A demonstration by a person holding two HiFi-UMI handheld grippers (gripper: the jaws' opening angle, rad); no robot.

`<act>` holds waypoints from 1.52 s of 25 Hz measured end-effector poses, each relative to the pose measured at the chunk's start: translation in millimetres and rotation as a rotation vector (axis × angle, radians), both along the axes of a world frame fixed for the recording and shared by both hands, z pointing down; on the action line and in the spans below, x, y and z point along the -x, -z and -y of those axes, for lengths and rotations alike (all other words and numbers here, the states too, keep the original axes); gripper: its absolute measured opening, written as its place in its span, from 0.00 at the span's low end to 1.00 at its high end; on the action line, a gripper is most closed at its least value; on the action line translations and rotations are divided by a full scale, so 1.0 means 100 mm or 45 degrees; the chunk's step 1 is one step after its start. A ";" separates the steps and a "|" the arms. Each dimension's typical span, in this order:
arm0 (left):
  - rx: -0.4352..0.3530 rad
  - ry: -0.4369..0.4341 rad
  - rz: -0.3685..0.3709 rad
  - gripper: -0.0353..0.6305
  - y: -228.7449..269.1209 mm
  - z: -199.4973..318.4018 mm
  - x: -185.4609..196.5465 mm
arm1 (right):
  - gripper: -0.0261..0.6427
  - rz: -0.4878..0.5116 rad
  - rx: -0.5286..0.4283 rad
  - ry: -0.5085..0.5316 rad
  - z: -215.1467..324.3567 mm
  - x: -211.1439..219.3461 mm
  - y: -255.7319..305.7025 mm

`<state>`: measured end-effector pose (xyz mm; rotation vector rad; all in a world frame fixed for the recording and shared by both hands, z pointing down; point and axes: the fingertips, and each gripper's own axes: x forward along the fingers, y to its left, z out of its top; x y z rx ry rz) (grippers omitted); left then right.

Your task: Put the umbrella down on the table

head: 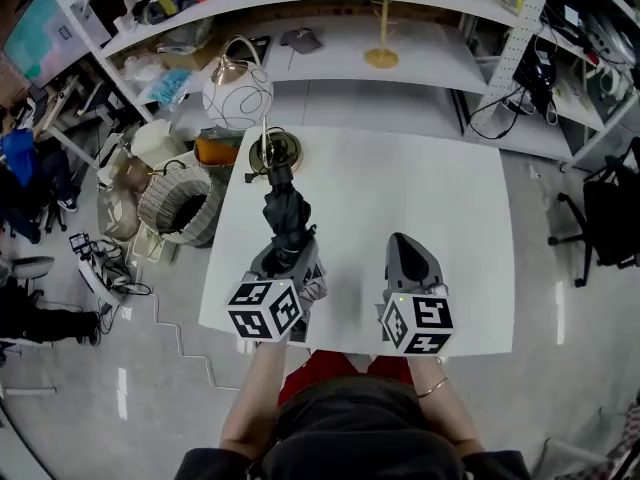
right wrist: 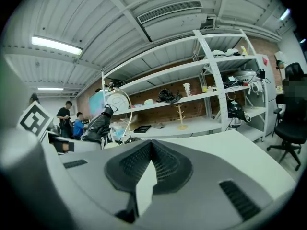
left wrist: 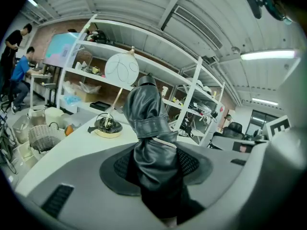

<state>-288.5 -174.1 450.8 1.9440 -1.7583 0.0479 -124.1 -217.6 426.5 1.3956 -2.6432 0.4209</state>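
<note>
Currently, the left tool [left wrist: 156, 164] is clenched on the folded black umbrella [left wrist: 149, 123], with both pads pressed against the lower part of the strapped canopy. The umbrella rises from between the jaws and tilts up and away, held above the white surface [head: 430, 198] and not laid on it. In the head view, its far end points toward the brass base of a desk lamp [head: 274, 152] standing at the far left corner of the surface. The right tool [head: 403, 246] is just beside the left tool, over the near edge of the surface. Its jaws are closed tip to tip and grasp nothing. A woven basket [head: 180, 206] stands on the floor left of the surface, and a white shelf [head: 420, 63] runs behind it.
</note>
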 end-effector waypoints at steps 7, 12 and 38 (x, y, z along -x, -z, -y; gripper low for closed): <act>0.044 -0.214 0.003 0.34 -0.14 0.27 -0.21 | 0.06 -0.059 0.001 -0.169 0.03 -0.17 -0.10; 0.109 -0.353 0.007 0.34 -0.32 0.41 -0.41 | 0.06 -0.099 0.003 -0.265 0.03 -0.30 -0.16; 0.455 -0.559 0.022 0.34 -1.24 0.69 -1.01 | 0.06 -0.169 0.108 -0.398 0.20 -0.62 -0.54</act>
